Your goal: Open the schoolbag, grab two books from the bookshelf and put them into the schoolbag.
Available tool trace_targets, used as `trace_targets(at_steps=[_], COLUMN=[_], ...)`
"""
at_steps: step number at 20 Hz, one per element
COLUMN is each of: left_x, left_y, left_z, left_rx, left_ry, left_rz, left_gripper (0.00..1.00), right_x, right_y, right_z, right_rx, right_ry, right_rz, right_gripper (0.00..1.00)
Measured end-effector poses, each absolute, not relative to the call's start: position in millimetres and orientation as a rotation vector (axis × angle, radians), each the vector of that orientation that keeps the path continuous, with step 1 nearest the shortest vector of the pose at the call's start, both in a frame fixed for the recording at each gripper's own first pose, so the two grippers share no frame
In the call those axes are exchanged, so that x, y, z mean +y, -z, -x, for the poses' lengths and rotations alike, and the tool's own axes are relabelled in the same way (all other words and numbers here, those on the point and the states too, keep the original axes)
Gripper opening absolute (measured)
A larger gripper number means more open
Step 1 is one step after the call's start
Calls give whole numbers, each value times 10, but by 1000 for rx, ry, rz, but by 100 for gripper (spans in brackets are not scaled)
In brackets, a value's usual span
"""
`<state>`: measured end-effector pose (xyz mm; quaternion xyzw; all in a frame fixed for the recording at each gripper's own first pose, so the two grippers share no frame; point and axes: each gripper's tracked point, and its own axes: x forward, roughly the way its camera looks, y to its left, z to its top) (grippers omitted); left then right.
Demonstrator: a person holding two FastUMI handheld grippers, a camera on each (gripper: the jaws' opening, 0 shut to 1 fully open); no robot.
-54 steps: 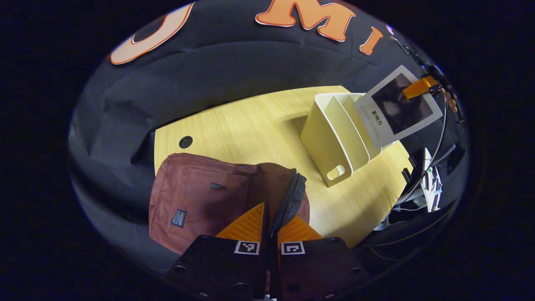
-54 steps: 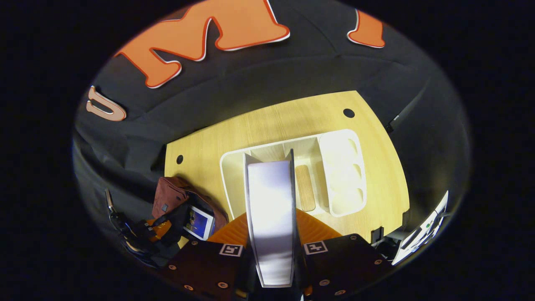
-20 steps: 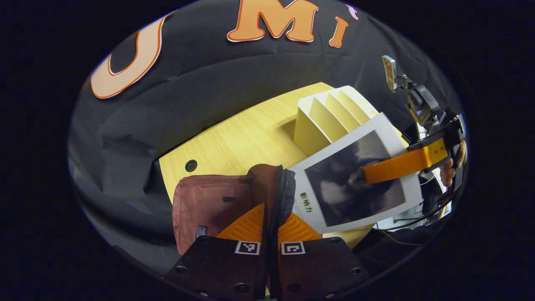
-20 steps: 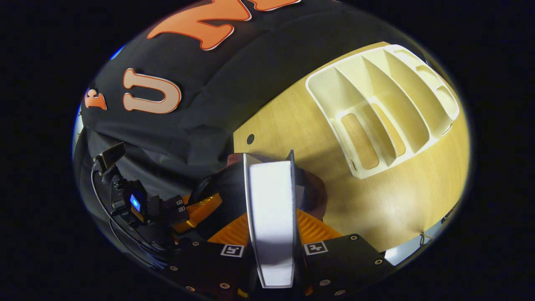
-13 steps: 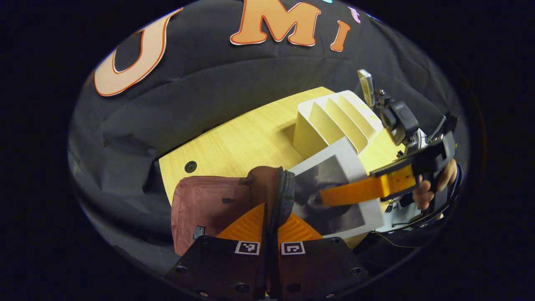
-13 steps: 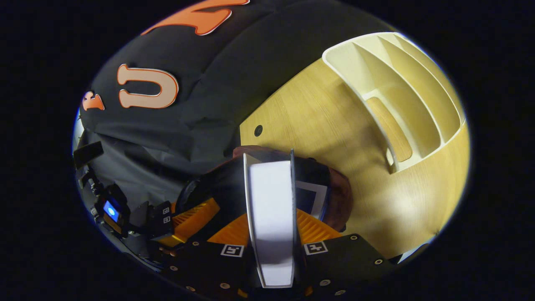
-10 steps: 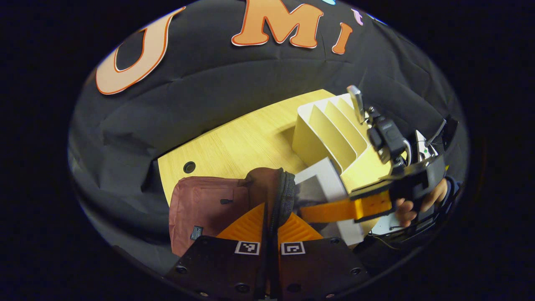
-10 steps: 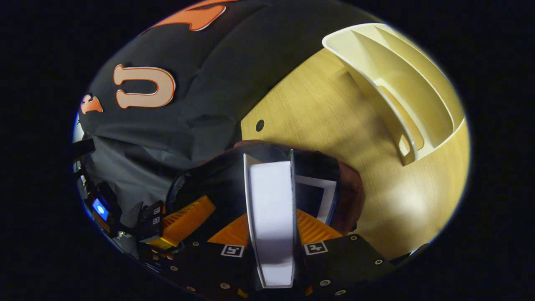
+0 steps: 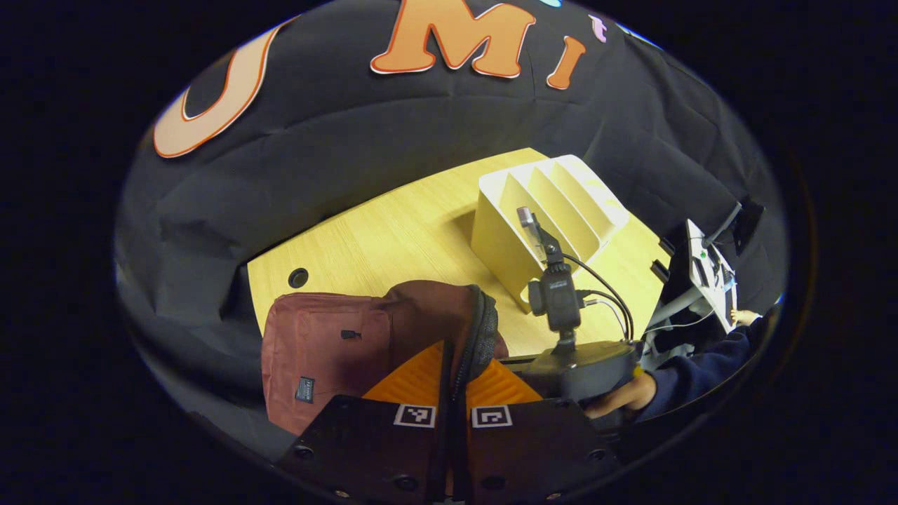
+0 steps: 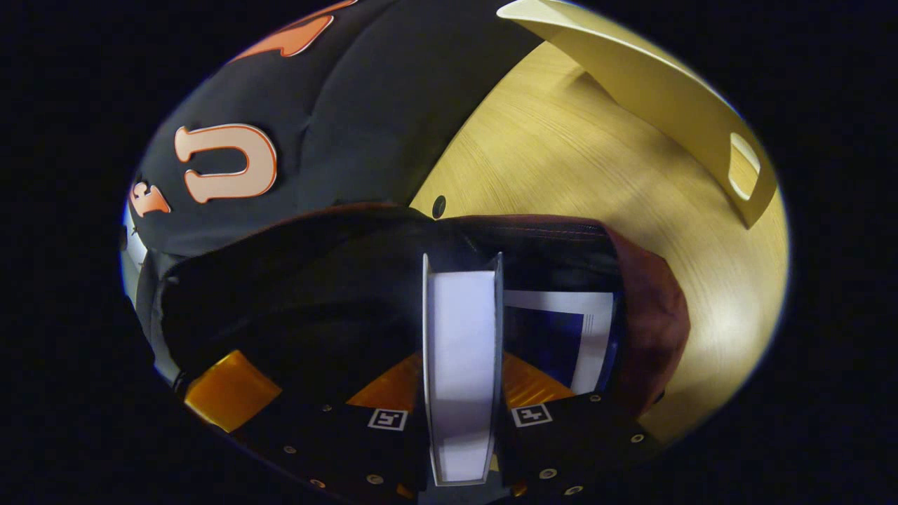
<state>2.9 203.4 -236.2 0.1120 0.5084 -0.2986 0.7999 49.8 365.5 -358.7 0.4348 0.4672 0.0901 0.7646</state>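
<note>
Tabletop schoolbag (image 10: pixel 645 315); book (image 10: pixel 459 365) edge-on, pointing inward.

Pretty dim booth overall, light comes from above and hits the wooden tabletop (image 10: pixel 596 175) hardest, with a soft glare patch near its right edge. The schoolbag's (image 10: pixel 393 280) inside is almost pure shadow. Heavy fisheye bending at the rims, focus decent.

— What stood around the booth?
— Black cloth (image 9: pixel 393 133) hung creased behind a pale wood-grain counter (image 9: pixel 393 238), with a round cable hole (image 9: pixel 298 278) near its corner.
— And the light?
— It glared off the counter's near edge.
</note>
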Motion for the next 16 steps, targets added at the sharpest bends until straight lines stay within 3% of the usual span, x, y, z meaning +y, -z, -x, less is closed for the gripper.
trace_targets(at_steps=[1, 2, 3, 4, 7, 11, 13, 16], left_x=[2022, 2016, 2024, 2054, 2097, 2011, 1874, 1661], left_y=[2361, 2374, 2385, 2402, 2469, 2524, 2504, 2492], left_z=[-27, -28, -46, -61, -61, 16, 60, 90], left_rx=[1092, 1095, 1097, 1104, 1125, 1123, 1105, 1077], left_ry=[637, 636, 625, 614, 597, 626, 666, 702], left_rz=[-246, -245, -239, -231, -166, -108, -74, -49], left_gripper=[5, 5, 5, 5, 5, 17, 31, 64], right_x=[3690, 3705, 3717, 3695, 3294, 2953, 2629, 2147], right_y=[3623, 3674, 3757, 3844, 3949, 3730, 3533, 3236], right_z=[-535, -552, -552, -497, -314, -296, -320, -263], right_rx=[1000, 995, 1013, 1059, 1119, 1059, 976, 883], right_ry=[-200, -201, -187, -149, 10, 38, 104, 174], right_rz=[-934, -917, -898, -877, -672, -539, -504, -435], right_gripper=[40, 31, 43, 45, 79, 95, 97, 97])
